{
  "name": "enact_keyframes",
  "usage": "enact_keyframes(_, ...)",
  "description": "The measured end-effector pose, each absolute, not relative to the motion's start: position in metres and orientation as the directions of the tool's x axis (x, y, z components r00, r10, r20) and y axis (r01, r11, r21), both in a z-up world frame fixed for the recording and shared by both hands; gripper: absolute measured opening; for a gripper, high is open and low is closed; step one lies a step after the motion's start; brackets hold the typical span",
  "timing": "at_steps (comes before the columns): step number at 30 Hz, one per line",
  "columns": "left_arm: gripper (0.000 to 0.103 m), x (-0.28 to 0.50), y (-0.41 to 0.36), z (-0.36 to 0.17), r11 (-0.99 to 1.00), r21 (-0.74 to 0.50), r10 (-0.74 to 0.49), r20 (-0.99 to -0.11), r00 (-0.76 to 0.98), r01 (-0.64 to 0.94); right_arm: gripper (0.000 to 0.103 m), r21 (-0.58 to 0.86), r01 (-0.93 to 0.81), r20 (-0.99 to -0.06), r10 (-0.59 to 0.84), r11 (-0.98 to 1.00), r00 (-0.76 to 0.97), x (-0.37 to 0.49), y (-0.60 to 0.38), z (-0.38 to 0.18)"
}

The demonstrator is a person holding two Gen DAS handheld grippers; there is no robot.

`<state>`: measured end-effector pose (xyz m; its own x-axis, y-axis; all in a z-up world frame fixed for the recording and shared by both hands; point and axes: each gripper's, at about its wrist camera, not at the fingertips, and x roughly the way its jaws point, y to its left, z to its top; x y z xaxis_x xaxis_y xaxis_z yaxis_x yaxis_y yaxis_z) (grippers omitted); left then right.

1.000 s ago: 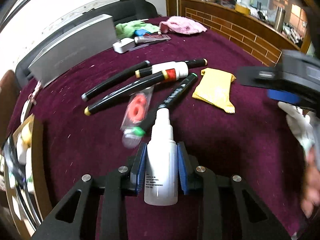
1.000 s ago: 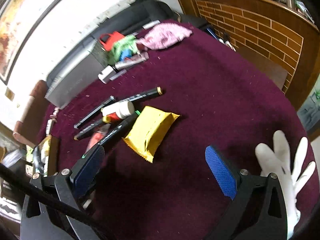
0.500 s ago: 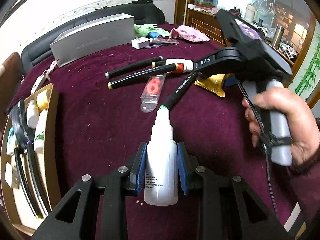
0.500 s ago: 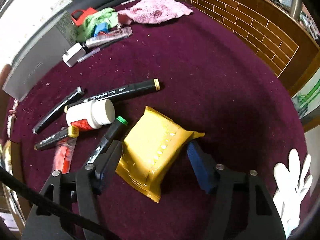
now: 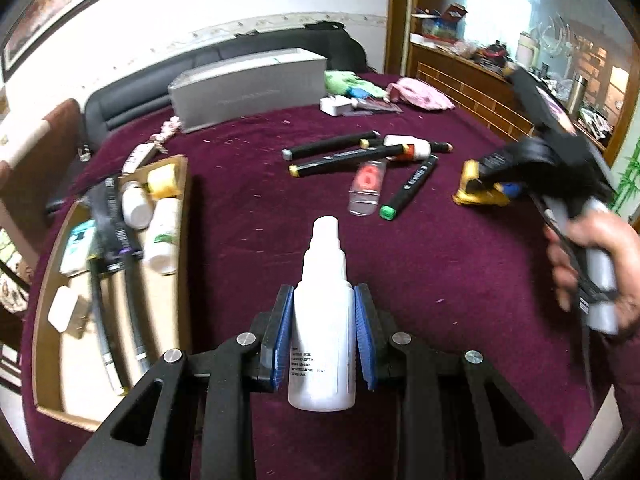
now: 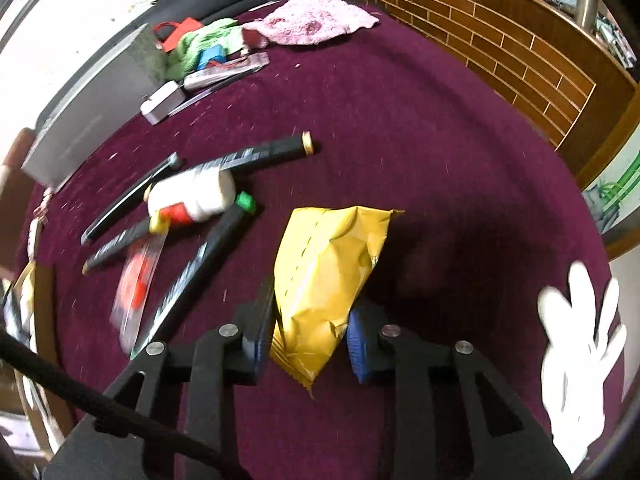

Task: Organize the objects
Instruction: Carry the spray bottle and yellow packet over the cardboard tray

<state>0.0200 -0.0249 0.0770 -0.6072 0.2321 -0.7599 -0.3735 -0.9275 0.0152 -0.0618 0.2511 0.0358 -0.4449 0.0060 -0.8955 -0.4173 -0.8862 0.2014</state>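
Observation:
My left gripper (image 5: 322,334) is shut on a white spray bottle (image 5: 322,320), held above the maroon tablecloth with its nozzle pointing away. My right gripper (image 6: 310,334) is shut on a yellow snack packet (image 6: 326,276) and lifts it off the cloth; it also shows in the left wrist view (image 5: 478,190). Several black markers (image 5: 344,156), a small white bottle with a red band (image 6: 196,196) and a clear pack with a red ring (image 5: 366,186) lie in a loose pile mid-table. A wooden tray (image 5: 48,276) at the left holds bottles and pens.
A grey box (image 5: 248,88) stands at the back. A white charger (image 5: 336,105), green cloth (image 5: 348,82) and pink cloth (image 6: 312,20) lie at the far side. A white glove (image 6: 576,344) lies by the right edge. A brick-pattern wooden counter (image 6: 500,40) borders the table.
My right gripper has closed on the yellow packet and raised it. My left gripper has swung left with the spray bottle, bringing the wooden tray further into view.

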Motion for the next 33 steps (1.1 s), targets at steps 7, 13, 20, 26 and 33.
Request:
enact_keyframes(7, 0.025, 0.031, -0.064, 0.087, -0.953, 0.029, 0.184, -0.733, -0.655, -0.301, 0.029, 0.348, -0.302, -0.849, -0.161, -0.888, -0.504, -0.01, 0.217, 0.055)
enact_keyframes(13, 0.025, 0.03, -0.122, 0.095, -0.98, 0.015, 0.127, -0.713, -0.69, -0.196, 0.029, 0.409, -0.125, -0.793, -0.284, -0.904, -0.539, -0.002, 0.154, 0.095)
enact_keyframes(20, 0.025, 0.015, -0.205, 0.09, -0.999, 0.011, 0.027, -0.726, -0.687, -0.051, 0.029, 0.451, 0.074, -0.767, -0.428, -0.89, -0.478, -0.02, 0.049, 0.108)
enact_keyframes(26, 0.025, 0.001, -0.239, 0.075, -1.0, 0.004, 0.006, -0.74, -0.672, -0.013, 0.029, 0.44, 0.189, -0.783, -0.479, -0.878, -0.398, -0.032, -0.032, 0.096)
enact_keyframes(33, 0.025, -0.016, -0.249, 0.05, -1.0, -0.016, 0.027, -0.771, -0.636, -0.023, 0.029, 0.379, 0.26, -0.825, -0.451, -0.888, -0.34, -0.045, -0.095, 0.07)
